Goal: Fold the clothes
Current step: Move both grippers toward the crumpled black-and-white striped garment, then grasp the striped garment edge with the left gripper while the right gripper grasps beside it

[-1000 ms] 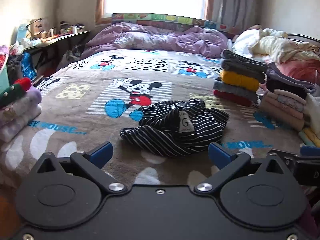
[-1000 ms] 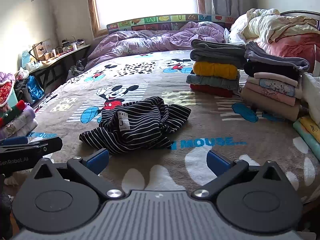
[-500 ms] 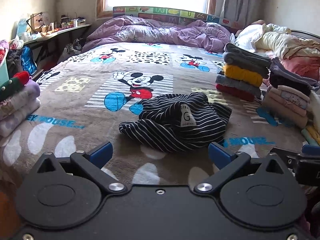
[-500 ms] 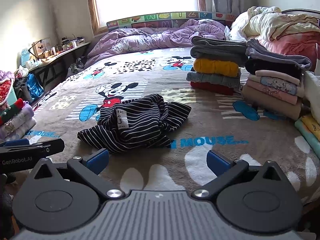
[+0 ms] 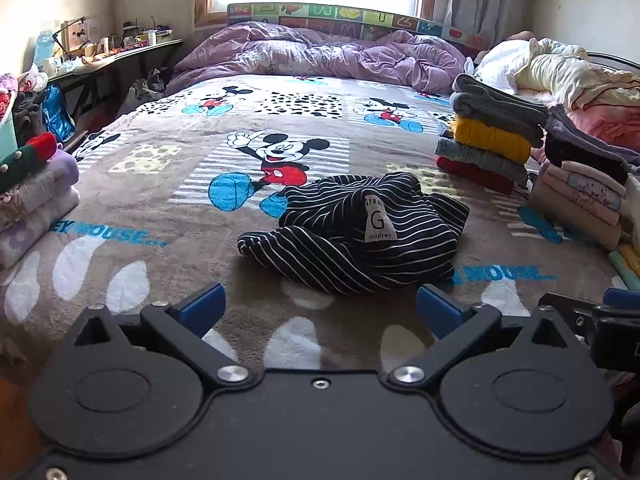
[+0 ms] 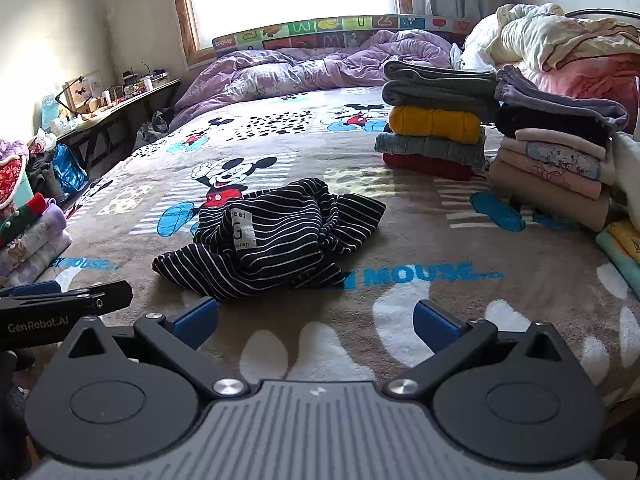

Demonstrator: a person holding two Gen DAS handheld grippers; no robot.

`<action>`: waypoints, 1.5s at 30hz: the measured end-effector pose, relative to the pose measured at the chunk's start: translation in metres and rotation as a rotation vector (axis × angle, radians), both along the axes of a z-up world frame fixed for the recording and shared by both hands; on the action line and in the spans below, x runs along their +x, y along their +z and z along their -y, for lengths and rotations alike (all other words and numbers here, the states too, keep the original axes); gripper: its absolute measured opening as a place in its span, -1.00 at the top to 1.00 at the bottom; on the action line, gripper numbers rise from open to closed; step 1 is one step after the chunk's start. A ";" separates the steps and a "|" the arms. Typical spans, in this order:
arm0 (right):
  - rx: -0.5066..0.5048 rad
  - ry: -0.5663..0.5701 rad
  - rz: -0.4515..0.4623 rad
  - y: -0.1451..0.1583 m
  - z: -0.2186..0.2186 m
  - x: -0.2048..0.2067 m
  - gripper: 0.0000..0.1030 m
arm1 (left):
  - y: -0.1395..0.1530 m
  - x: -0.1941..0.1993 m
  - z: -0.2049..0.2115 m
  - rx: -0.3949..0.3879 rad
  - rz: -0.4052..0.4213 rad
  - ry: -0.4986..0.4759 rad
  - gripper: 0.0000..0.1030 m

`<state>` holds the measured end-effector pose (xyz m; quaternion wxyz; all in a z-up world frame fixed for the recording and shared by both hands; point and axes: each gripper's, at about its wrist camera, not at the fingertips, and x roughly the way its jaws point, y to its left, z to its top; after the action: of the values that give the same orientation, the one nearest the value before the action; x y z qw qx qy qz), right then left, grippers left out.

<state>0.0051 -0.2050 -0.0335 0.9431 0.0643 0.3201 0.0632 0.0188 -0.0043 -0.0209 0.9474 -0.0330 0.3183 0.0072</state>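
A black garment with thin white stripes (image 5: 352, 232) lies crumpled in the middle of the bed, a white label with a "G" facing up; in the right wrist view it is the striped garment (image 6: 272, 236). My left gripper (image 5: 320, 310) hovers open just short of its near edge, blue pads wide apart and empty. Beside it my right gripper (image 6: 316, 320) is open too, nothing between its fingers, the garment slightly left of its centre. The left gripper's side (image 6: 64, 304) shows at the far left of the right wrist view.
A brown Mickey Mouse blanket (image 5: 160, 208) covers the bed. Two stacks of folded clothes (image 6: 436, 128) (image 6: 556, 164) stand at the right. Another folded pile (image 5: 32, 188) sits at the left edge. A purple duvet (image 5: 320, 56) is bunched at the head, and a cluttered desk (image 5: 104, 52) stands left.
Both grippers have crept forward and tilted a little downward toward the striped garment, which looks larger and nearer. The garment itself has not moved. Both grippers stay open.
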 end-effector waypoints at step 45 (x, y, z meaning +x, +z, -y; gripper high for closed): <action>0.142 0.039 0.044 -0.003 0.016 0.006 -1.00 | 0.002 0.013 -0.009 -0.020 -0.003 -0.066 -1.00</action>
<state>0.0110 -0.2206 -0.0366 0.9415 0.1234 0.2954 0.1057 0.0320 0.0046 -0.0184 0.9463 -0.0319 0.3206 -0.0272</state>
